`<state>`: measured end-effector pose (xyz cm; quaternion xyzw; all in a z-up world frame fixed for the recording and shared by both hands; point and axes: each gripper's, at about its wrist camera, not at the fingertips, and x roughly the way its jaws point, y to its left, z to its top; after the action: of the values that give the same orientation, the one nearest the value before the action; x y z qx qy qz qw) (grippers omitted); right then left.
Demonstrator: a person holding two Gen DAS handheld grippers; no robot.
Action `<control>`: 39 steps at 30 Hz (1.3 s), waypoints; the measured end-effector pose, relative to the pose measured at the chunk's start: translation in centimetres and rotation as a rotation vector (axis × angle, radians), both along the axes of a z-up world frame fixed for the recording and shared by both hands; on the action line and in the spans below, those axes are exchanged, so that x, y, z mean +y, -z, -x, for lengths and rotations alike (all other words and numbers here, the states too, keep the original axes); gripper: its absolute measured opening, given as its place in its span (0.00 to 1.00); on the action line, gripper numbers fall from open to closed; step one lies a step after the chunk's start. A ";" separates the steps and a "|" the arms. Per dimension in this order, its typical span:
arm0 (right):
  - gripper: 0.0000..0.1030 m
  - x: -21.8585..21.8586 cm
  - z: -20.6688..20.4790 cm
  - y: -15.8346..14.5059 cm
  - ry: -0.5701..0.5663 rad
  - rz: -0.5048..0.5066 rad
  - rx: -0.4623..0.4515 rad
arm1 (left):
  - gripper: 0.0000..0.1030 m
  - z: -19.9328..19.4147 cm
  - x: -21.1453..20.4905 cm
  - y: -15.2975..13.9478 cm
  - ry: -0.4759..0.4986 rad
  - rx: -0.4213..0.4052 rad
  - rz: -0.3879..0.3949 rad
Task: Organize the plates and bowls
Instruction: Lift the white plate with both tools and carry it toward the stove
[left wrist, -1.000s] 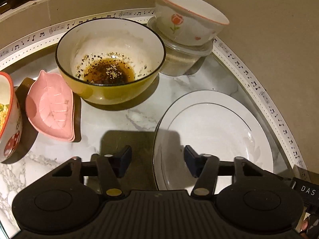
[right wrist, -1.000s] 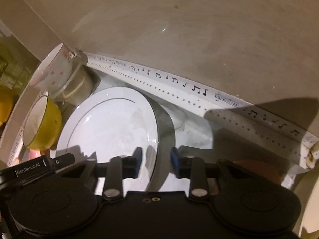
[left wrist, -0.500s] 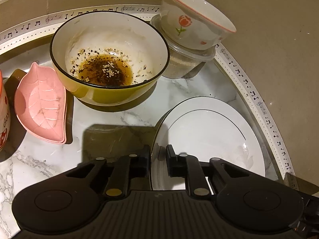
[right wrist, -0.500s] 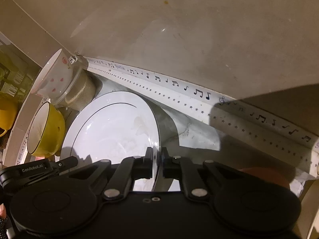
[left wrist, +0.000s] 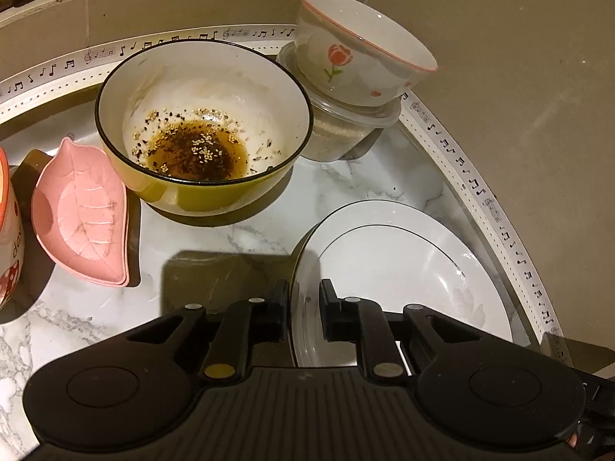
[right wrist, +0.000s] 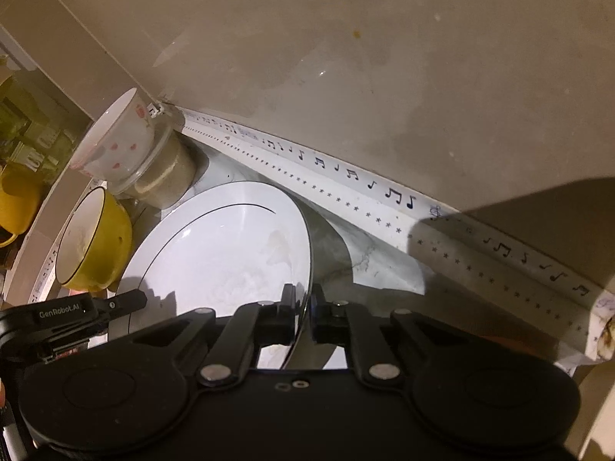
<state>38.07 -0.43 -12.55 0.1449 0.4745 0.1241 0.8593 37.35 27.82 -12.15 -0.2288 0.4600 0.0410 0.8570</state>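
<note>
A white plate (left wrist: 399, 269) with a thin dark ring is held between both grippers over the marble counter (left wrist: 346, 184). My left gripper (left wrist: 303, 299) is shut on its left rim. My right gripper (right wrist: 303, 303) is shut on its right rim, and the plate (right wrist: 223, 249) stands tilted in that view. A yellow bowl (left wrist: 203, 142) with brown sauce and seeds stands behind the plate. A white tulip bowl (left wrist: 357, 61) sits on a clear container (left wrist: 342, 134). A pink leaf dish (left wrist: 80, 211) lies at the left.
A music-note strip (left wrist: 476, 188) edges the counter against beige tiled walls (right wrist: 346, 77). A red-and-white cup (left wrist: 7, 238) is at the far left. A yellow mug (right wrist: 15, 199) stands on a ledge behind. The left gripper's body (right wrist: 69, 315) shows in the right wrist view.
Both grippers closed from open onto the plate's opposite rims. The plate now stands tilted and looks raised off the counter.
</note>
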 end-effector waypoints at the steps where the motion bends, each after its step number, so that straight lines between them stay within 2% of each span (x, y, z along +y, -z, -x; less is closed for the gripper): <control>1: 0.06 -0.1 0.2 0.0 -0.003 -0.001 -0.001 | 0.15 0.1 0.0 -0.1 0.003 -0.002 0.004; 8: 0.06 -0.6 1.6 -0.7 -0.013 0.004 -0.001 | 0.15 1.6 -0.9 -0.9 0.017 -0.008 -0.012; 19: 0.06 -2.6 5.4 -3.7 -0.010 -0.002 -0.029 | 0.15 5.1 -3.8 -4.1 0.044 -0.028 -0.037; 26: 0.06 -5.9 8.1 -5.4 0.015 -0.031 -0.051 | 0.15 7.2 -6.9 -6.3 0.079 -0.062 -0.039; 39: 0.06 -13.0 15.1 -8.4 0.079 -0.044 -0.107 | 0.15 12.3 -15.0 -9.6 0.168 -0.109 -0.036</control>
<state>22.93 -13.46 -4.17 0.1754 0.4189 0.1080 0.8844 25.06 12.84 -2.59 -0.1760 0.4296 -0.0351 0.8850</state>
